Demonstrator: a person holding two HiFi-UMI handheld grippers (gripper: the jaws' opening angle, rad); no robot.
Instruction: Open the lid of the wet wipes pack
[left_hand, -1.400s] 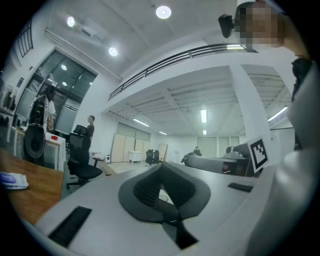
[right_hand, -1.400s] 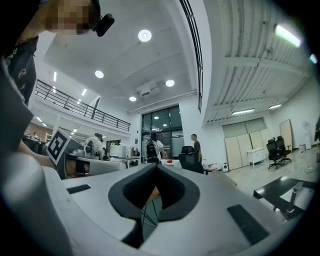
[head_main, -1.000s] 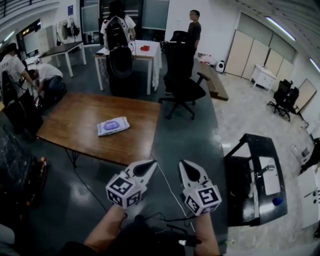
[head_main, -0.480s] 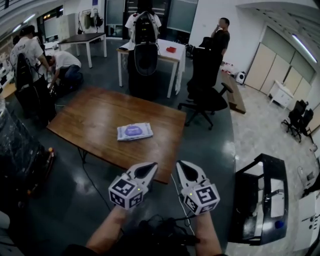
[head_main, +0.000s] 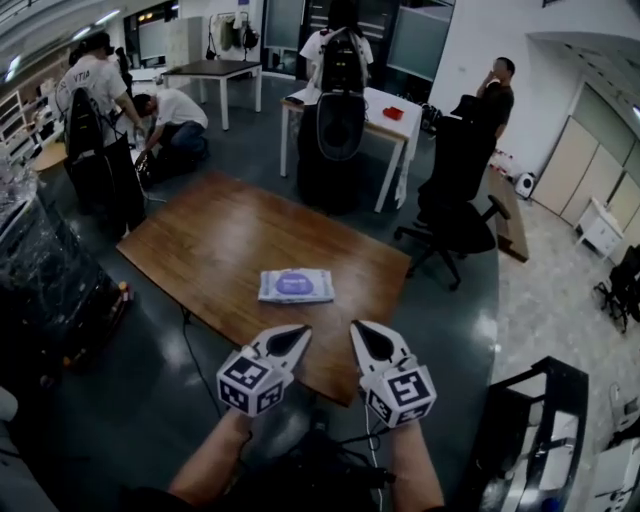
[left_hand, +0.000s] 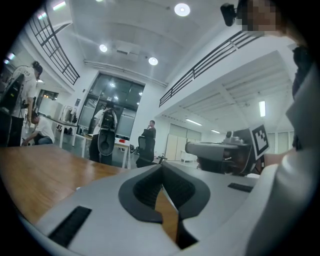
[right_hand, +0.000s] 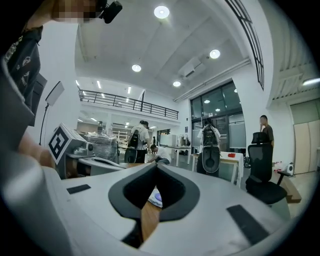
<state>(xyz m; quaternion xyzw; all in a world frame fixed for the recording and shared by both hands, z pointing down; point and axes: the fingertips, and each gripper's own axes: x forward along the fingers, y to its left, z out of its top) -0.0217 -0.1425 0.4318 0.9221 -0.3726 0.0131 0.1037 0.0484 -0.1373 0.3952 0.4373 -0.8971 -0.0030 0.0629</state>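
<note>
Hovering w/ left gripper (head_main: 296, 335) and right gripper (head_main: 361, 333) side by side over the near edge of the table (head_main: 200, 250), both w/ jaws pinched together, nothing btwn them. Wet wipes pack (head_main: 296, 286) lies flat on the wood, straight ahead of the left one, clear of both tips, long axis running L-R across my view, purple lid (head_main: 294, 283) facing up approx mid-pack. Left's nearer, I reckon; right would have to angle inward.

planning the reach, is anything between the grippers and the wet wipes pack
Nothing visible does. The wet wipes pack lies alone on the wooden table; only bare tabletop separates it from the left gripper and right gripper, both jaws shut.
</note>
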